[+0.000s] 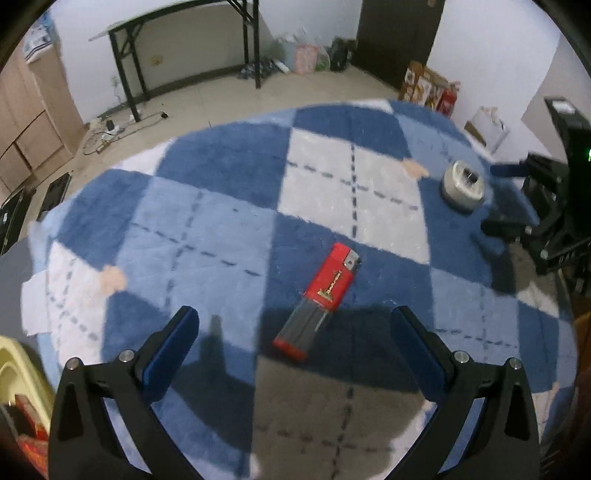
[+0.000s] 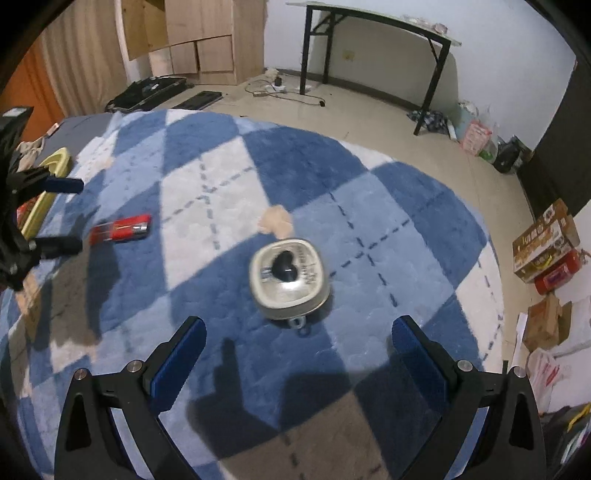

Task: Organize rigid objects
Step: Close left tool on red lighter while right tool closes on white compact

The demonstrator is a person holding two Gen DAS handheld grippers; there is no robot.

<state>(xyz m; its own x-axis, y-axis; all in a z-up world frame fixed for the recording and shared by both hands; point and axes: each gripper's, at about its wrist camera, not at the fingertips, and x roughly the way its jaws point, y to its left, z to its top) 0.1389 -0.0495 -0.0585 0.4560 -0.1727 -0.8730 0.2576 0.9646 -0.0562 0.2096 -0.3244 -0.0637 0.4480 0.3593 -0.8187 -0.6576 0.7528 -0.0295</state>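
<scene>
Left gripper (image 1: 295, 325) spread wide, nothing between the blue pads, hovering over the rug. Red lighter (image 1: 318, 301) sitting right there in the gap, a bit above the fingertips, long axis tilted so the silver cap end points to about 1 o'clock and the darker base to about 7. Flat on the blue checkered rug (image 1: 207, 229), not touching either finger. Off at roughly 2 o'clock, well apart from the lighter: silver tin (image 1: 462, 186), also flat on the rug. Right next to it at the 3 o'clock edge, the other gripper's black frame poking in. Yellow tray (image 1: 14, 373) just peeking in at 8 o'clock, something red inside, can't make out what.

Right gripper (image 2: 297, 328) also wide open, gripping nothing. Same tin (image 2: 290, 282) dead ahead at 12 o'clock just past the fingertips, rounded-square lid up, black heart shape on top, small ring tab at its near edge. A little motion blur, so lettering on the lid unreadable. Lighter (image 2: 120, 229) way over at 10 o'clock, lying on its side near the left gripper's fingers at the frame edge. Yellow tray (image 2: 55, 162) further out behind that. Black folding desk (image 2: 373, 22) against the wall at 12 o'clock, cardboard boxes (image 2: 546, 243) on the floor at 3.
</scene>
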